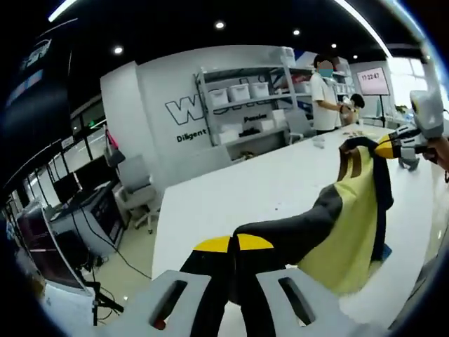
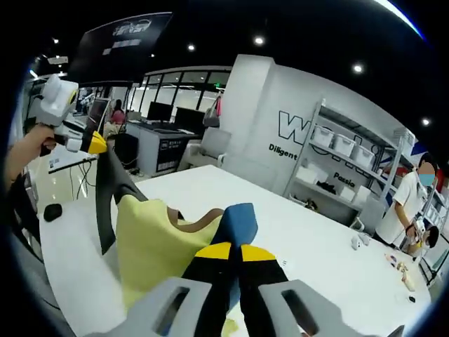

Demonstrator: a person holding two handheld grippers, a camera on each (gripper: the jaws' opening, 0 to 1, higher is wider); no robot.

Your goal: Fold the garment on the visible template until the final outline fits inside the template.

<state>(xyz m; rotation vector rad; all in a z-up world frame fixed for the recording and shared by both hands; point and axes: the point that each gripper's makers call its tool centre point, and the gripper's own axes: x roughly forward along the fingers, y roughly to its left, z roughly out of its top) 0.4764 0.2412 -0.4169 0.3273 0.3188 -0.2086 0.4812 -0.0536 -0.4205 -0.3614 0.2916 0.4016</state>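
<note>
Yellow-and-black garment [image 1: 351,232] hangs pinched between left gripper [image 1: 233,246] and right gripper [image 2: 233,254], above white table [image 1: 252,189]; fabric may slip or land skewed.

We see the garment [image 1: 351,225] lifted off the white table [image 1: 231,189], stretched between two pinch points. It is pale yellow-green, with black sleeves or side panels, a brown band at the neck and a blue patch [image 2: 238,221]. One black edge is pinched at the near end of the left gripper view; the far end hangs from the other gripper. In the right gripper view the yellow panel [image 2: 151,246] sags in loose folds. We cannot make out a template outline.
</note>
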